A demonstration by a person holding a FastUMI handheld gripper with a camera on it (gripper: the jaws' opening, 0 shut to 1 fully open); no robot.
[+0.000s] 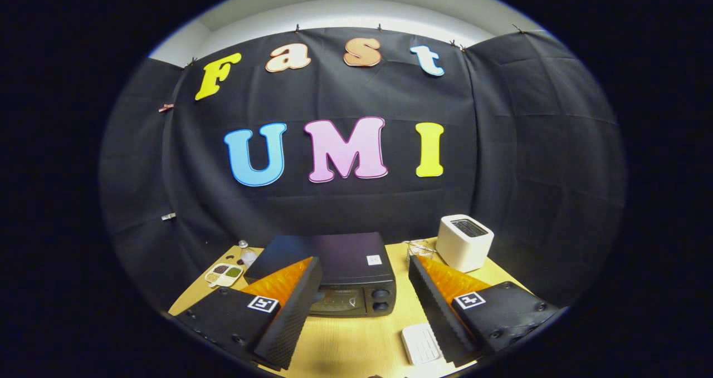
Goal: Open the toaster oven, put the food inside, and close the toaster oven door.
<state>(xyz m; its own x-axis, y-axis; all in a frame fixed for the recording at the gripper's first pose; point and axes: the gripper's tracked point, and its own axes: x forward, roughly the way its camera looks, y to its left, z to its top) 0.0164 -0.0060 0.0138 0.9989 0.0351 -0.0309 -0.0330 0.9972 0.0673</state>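
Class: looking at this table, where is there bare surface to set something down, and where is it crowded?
Bare wood lies between the open fingers, in front of the toaster oven. The corner by the white toaster is crowded.

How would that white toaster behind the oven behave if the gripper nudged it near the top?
The white toaster looks tall for its footprint, so a high push might tip it rather than slide it. Its smooth, rounded sides would probably be slippery for the fingers. It stands near the table edge, beyond the open gripper, so a shove could send it off.
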